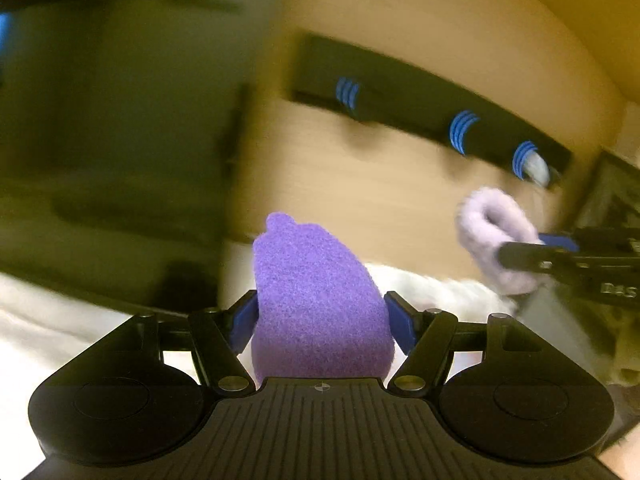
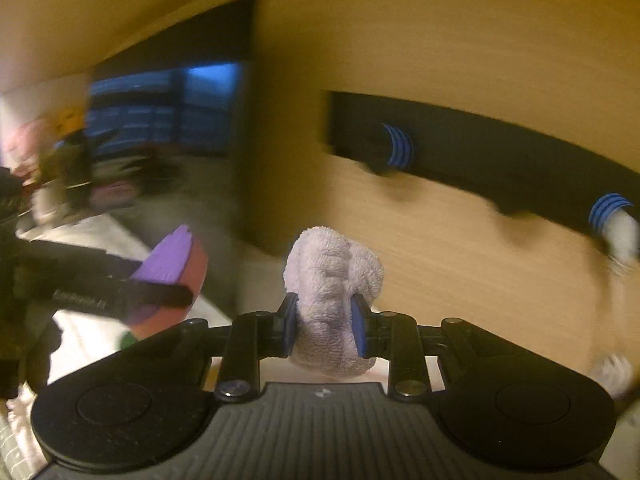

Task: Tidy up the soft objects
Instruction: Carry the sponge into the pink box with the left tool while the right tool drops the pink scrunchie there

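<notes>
Wooden wall [image 2: 440, 40] carries black rack [image 2: 500, 160], blue pegs [image 2: 398, 146].

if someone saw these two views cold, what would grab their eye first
Most striking is the bright purple felt piece filling the middle of the left wrist view, clamped between the left gripper pads. Next is the fluffy pale lilac towel roll pinched in the right gripper, centre of the right wrist view. Behind both, a black rail with blue-ringed pegs crosses the wooden wall.
</notes>
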Demonstrator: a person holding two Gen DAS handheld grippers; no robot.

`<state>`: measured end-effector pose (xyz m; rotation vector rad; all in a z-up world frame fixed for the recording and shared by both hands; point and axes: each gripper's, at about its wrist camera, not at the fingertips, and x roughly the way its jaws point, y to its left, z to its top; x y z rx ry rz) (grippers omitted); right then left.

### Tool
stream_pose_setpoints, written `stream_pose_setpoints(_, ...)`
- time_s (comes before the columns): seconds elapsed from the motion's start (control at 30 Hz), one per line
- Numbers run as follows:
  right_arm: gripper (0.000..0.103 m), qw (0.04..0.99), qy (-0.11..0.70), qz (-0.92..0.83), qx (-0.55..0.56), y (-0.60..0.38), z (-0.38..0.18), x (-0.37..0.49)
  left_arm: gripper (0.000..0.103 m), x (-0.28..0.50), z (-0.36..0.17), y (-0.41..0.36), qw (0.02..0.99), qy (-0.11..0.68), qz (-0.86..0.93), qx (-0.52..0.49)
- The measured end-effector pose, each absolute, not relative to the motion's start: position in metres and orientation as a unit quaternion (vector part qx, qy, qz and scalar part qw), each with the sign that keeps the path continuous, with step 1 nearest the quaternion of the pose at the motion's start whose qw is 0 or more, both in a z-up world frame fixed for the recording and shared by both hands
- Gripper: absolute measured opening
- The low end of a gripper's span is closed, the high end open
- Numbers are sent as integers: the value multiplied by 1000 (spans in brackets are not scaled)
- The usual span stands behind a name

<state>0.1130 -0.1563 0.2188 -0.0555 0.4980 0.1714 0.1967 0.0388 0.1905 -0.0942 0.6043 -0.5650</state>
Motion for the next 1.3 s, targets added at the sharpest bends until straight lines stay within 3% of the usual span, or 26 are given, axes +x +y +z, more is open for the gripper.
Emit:
stream_pose_setpoints(0.23, 27, 948, 316, 25, -6, -194, 137, 121, 73, 221, 163, -67, 873, 345, -346, -12)
stream_pose_setpoints(0.43, 45, 930, 366, -8, 9, -208, 80, 109, 73, 266, 117, -112, 816, 441, -365, -83)
stream_pose_setpoints(0.53, 51, 925, 381, -12, -4, -213, 67, 98, 73, 264, 78, -149, 810, 481, -333, 32)
stream_pose_setpoints(0.6, 52, 922, 387, -20, -23, -214, 62, 93, 73, 250, 61, -171, 807, 471, -334, 125)
stream_pose_setpoints(0.7, 57, 919, 392, -32, -31, -223, 57, 83, 73, 243, 52, -179, 809, 466, -326, 149)
stream_pose_setpoints(0.83, 60, 921, 387, -45, -18, -230, 61, 79, 71, 251, 51, -162, 818, 473, -318, 79)
stream_pose_setpoints(0.97, 62, 927, 374, -34, -10, -226, 65, 69, 71, 254, 68, -141, 838, 422, -344, -33)
stream_pose_setpoints(1.13, 64, 929, 369, -27, -16, -213, 67, 55, 71, 239, 62, -152, 824, 434, -362, 32)
stream_pose_setpoints(1.3, 64, 930, 367, -26, -13, -208, 69, 38, 71, 221, 62, -140, 837, 405, -368, -5)
